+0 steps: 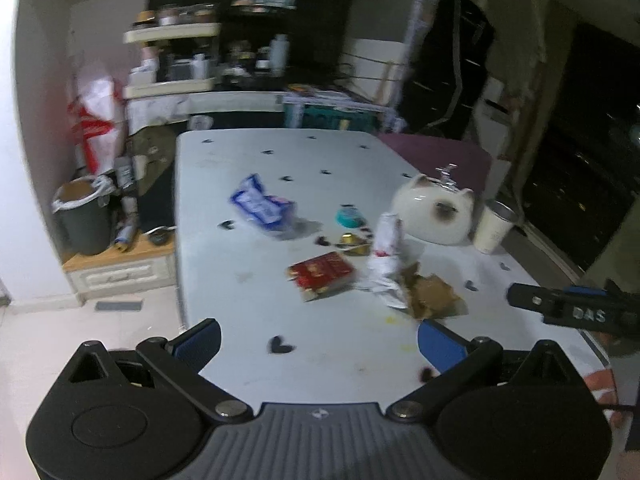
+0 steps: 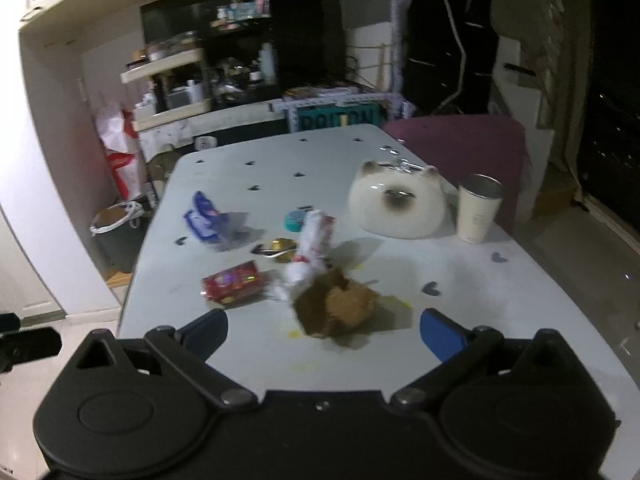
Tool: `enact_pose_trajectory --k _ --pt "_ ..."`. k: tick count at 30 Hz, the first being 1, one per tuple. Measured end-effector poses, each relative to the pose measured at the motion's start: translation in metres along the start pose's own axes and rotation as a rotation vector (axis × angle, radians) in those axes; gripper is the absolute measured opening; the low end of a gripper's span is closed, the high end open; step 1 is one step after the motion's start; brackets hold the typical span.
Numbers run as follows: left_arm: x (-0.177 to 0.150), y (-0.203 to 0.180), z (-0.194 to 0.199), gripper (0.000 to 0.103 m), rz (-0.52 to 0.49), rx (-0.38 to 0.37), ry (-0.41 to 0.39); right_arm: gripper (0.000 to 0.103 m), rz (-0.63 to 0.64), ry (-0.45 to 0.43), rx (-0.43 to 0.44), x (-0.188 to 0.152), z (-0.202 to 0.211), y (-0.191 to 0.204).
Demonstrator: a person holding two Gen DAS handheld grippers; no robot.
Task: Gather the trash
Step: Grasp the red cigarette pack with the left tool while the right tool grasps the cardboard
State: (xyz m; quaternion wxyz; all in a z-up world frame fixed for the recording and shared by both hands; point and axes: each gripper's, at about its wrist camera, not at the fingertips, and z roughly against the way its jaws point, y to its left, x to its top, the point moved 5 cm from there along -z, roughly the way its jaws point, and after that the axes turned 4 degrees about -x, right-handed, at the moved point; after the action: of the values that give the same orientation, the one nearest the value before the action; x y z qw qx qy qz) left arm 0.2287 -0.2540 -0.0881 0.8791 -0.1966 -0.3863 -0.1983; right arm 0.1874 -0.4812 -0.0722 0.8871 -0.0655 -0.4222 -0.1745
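Trash lies scattered over the middle of the white table (image 1: pixel 248 364), beyond both grippers. The left gripper (image 1: pixel 320 340) has its jaws spread wide with nothing between them, hovering above the near table edge; the right gripper (image 2: pixel 324 330) is likewise spread and empty, and its dark body shows at the right edge of the left view. Just ahead of the right jaws sits a torn brown cardboard piece (image 2: pixel 338 306), touching a crumpled white wrapper (image 2: pixel 312 248). Left of these lies a red snack packet (image 1: pixel 322 272), and farther back a blue-and-white bag (image 1: pixel 260 204). A gold foil scrap (image 2: pixel 280 246) and teal lid (image 1: pixel 348 216) lie between. Beyond stand a white cat-shaped pot (image 1: pixel 434 212) and a cream cup (image 1: pixel 494 226). A lined bin (image 1: pixel 82 220) stands on the floor, left of the table.
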Motion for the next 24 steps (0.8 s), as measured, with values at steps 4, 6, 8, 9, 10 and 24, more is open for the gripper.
enact_pose_trajectory --k 4,6,8,9,10,24 --pt "0.008 -0.015 -0.022 0.103 -0.082 -0.054 0.016 0.103 -0.019 0.019 -0.009 0.003 -0.022 -0.013" --pt "0.012 -0.019 -0.035 0.103 -0.121 -0.093 0.021 0.103 -0.04 0.024 0.005 0.005 -0.034 -0.016" --pt "0.018 -0.021 -0.051 0.103 -0.169 -0.12 0.022 0.103 -0.062 0.031 0.038 0.007 -0.049 -0.015" --pt "0.02 -0.022 -0.059 0.103 -0.192 -0.133 0.022 0.103 -0.068 0.03 0.052 0.007 -0.056 -0.014" --pt "0.023 -0.023 -0.067 0.103 -0.21 -0.148 0.023 0.103 -0.065 0.028 0.061 0.007 -0.064 -0.012" --pt "0.041 0.004 -0.167 0.103 -0.368 -0.202 0.101 0.103 -0.296 0.226 -0.03 0.007 -0.19 -0.007"
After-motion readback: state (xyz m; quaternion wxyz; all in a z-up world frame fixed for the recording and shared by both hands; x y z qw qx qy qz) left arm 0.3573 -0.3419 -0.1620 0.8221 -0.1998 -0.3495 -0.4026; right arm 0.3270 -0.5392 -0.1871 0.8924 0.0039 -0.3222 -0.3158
